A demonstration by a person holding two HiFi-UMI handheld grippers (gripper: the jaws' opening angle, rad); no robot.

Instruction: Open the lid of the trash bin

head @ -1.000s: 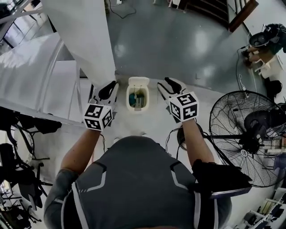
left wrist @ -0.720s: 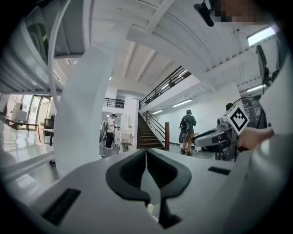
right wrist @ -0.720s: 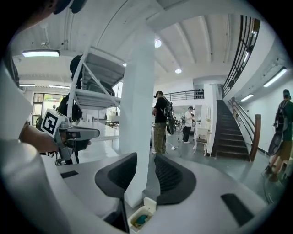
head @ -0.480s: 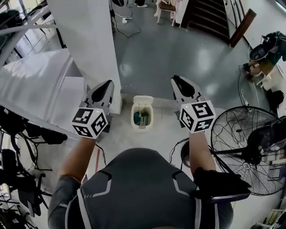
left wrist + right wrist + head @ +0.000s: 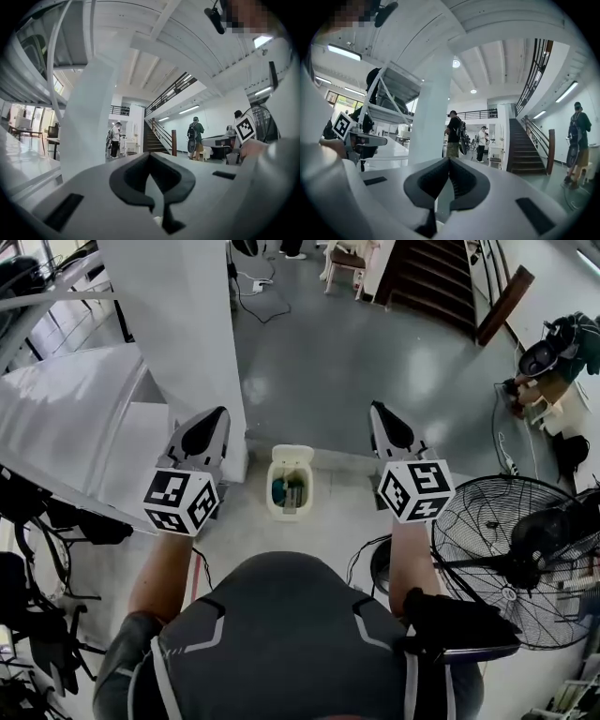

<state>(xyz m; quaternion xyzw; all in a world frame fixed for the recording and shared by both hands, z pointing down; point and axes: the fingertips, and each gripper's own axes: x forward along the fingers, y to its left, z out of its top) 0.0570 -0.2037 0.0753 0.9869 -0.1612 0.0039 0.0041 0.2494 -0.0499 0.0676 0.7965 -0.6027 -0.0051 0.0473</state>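
Note:
A small white trash bin (image 5: 290, 486) stands on the grey floor below and between my two grippers. Its lid (image 5: 292, 454) is tipped up at the far side, and teal and green rubbish shows inside. My left gripper (image 5: 210, 420) is held high to the bin's left, pointing level, its dark pads together with nothing between them (image 5: 150, 154). My right gripper (image 5: 382, 411) hangs at the same height to the bin's right, also shut and empty (image 5: 449, 159). Neither gripper touches the bin.
A white pillar (image 5: 178, 324) rises just left of the bin, beside a white sloped platform (image 5: 66, 418). A large black floor fan (image 5: 525, 559) stands at the right, with cables on the floor. A staircase (image 5: 431, 277) lies ahead. People stand in the distance (image 5: 452, 133).
Both grippers have risen from beside the bin to well above it. The right gripper's jaws have come together. The bin's lid stays up.

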